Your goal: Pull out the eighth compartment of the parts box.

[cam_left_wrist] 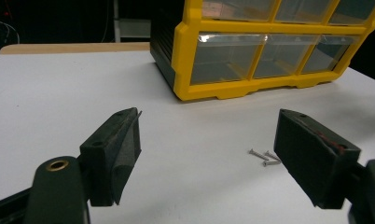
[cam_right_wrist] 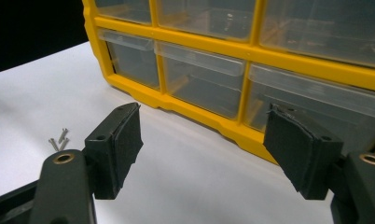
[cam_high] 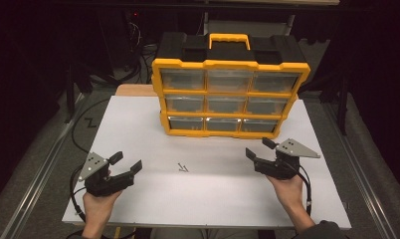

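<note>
White table [cam_high: 138,124] carried a yellow-and-black drawer organizer [cam_high: 230,74] standing upright at its far middle, black top with a yellow carry handle [cam_high: 229,39], front facing the person. Front showed a three-by-three grid of clear drawers [cam_high: 223,103], all pushed in; contents could not be made out. A few small screws [cam_high: 183,168] lay loose on the bare table in front of the organizer, well apart from it, roughly between the two tools. Left gripper [cam_high: 126,164] was held in the person's left hand [cam_high: 99,201] at the near-left part of the table, jaws spread wide with nothing between them, pointing up and right toward the middle. Grey plate on top, cable trailing off the near edge. Right gripper [cam_high: 259,149] was in the right hand [cam_high: 287,191] at the near-right, jaws also wide and empty, aimed toward the organizer's lower right corner, near it but not touching. In the left gripper view the screws [cam_left_wrist: 265,157] sat just beside the right-hand jaw, on the table, with the organizer [cam_left_wrist: 185,60] farther off. In the right gripper view the bottom-row drawers [cam_right_wrist: 195,79] were close ahead, screws [cam_right_wrist: 59,139] off to the left. Whether either tool rested on the table or hovered just above it could not be told.
</note>
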Demonstrator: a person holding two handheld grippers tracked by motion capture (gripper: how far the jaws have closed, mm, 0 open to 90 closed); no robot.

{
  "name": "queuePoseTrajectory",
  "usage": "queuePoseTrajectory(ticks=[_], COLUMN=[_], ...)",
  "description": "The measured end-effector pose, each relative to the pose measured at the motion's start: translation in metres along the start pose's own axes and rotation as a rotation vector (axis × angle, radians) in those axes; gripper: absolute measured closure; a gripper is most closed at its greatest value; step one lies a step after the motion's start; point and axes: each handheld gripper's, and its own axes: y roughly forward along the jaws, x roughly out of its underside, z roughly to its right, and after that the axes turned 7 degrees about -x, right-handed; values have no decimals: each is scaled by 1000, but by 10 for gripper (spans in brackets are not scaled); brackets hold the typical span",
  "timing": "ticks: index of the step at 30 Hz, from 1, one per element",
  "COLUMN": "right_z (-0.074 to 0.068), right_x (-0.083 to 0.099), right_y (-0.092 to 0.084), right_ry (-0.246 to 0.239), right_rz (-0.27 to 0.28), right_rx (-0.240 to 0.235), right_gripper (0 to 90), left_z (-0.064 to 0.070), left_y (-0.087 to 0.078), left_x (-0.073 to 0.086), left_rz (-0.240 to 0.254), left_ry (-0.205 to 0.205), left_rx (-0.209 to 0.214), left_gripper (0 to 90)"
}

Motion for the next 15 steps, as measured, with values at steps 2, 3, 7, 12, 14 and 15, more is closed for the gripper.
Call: queuePoseTrajectory(ticks=[2, 3, 7, 12, 14, 15], right_z=[-4, -4, -7, -6, -7, -7], right_x=[-4, -4, -11, -20, -24, -26], right_y=[7, 7, 14, 23, 27, 29], right_ry=[-12, -12, -26, -13, -14, -11], right_rz=[7, 7, -5, -25, -26, -21], right_rx=[-6, -6, -3, -2, 8, 4], right_gripper=[293, 293, 305, 342, 353, 354], left_z=[0, 0, -1, 0, 0, 0], left_y=[0, 0, 0, 1, 1, 1], left_x=[0, 0, 0, 0, 0, 0], left_rz=[-2, 0, -3, -4, -6, -8], left_ry=[2, 0, 1, 2, 0, 2], left_rx=[-1, -1, -1, 2, 0, -1], left_gripper=[230, 230, 230, 230, 230, 230])
